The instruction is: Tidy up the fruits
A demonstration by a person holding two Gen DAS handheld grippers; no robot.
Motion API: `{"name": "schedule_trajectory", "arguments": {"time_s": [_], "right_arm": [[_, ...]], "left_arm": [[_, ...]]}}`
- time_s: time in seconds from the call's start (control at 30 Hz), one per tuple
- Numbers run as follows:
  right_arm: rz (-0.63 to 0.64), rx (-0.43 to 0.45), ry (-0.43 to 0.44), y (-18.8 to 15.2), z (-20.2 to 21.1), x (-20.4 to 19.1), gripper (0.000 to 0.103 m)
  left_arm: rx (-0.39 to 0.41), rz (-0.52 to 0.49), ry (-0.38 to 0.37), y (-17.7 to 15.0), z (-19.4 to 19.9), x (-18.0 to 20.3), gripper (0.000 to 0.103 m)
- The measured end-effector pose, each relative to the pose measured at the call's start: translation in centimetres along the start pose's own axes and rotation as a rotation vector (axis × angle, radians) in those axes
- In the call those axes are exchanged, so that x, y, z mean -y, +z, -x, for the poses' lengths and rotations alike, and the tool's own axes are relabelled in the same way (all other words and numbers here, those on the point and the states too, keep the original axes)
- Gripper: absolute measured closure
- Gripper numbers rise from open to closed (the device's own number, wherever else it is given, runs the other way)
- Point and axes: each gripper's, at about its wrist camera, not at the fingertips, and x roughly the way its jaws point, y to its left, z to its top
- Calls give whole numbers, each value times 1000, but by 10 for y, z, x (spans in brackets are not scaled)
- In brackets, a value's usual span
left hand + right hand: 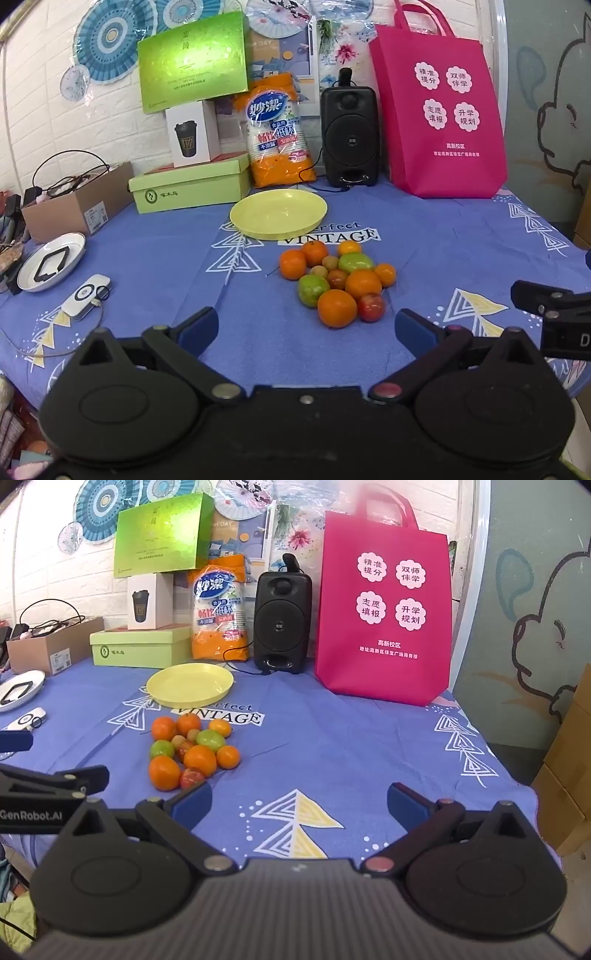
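Lying heaped: six oranges, two green fruits, one yellow plate, left tool and right tool released.

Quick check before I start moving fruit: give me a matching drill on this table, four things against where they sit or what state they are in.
Things:
1. yellow plate
2. fruit pile
3. pink bag
4. left gripper

States:
A. standing at the back right of the table
B. open, holding nothing
C. empty, behind the fruit
D. heaped on the blue cloth, in front of the plate

Pairs: 1-C, 2-D, 3-A, 4-B
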Motion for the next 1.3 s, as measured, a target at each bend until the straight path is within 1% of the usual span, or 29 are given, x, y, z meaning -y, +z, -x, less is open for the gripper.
{"name": "schedule_trajectory", "arguments": {"time_s": [0.1, 0.13, 0.33, 0.4, 0.47, 0.57, 0.67, 0.83, 1.3], "right_arm": [[-1, -3, -2, 0, 0, 0, 0], [-1, -3, -2, 0, 0, 0, 0], [-2, 2, -3, 0, 0, -1, 0], [-5, 2, -5, -1, 0, -2, 0], [-14, 1, -10, -1, -2, -3, 0], [-14, -3, -11, 3, -8, -7, 0], [-4, -8, -8, 4, -14, -10, 0], [0, -12, -14, 8, -21, -14, 0], [8, -1, -10, 11, -18, -17, 0]], "left_arm": [[11, -24, -16, 0, 3, 5, 0], [-11, 30, 0, 1, -2, -3, 0], [-10, 6, -18, -2, -5, -6, 0], [-24, 1, -36, -1, -8, -9, 0], [-51, -16, -38, 0, -8, -7, 0], [-62, -24, -24, -1, -13, -9, 0], [-70, -14, -27, -1, -18, -11, 0], [-61, -9, 10, 4, -19, -14, 0], [-72, 15, 33, 2, -22, -14, 0]]}}
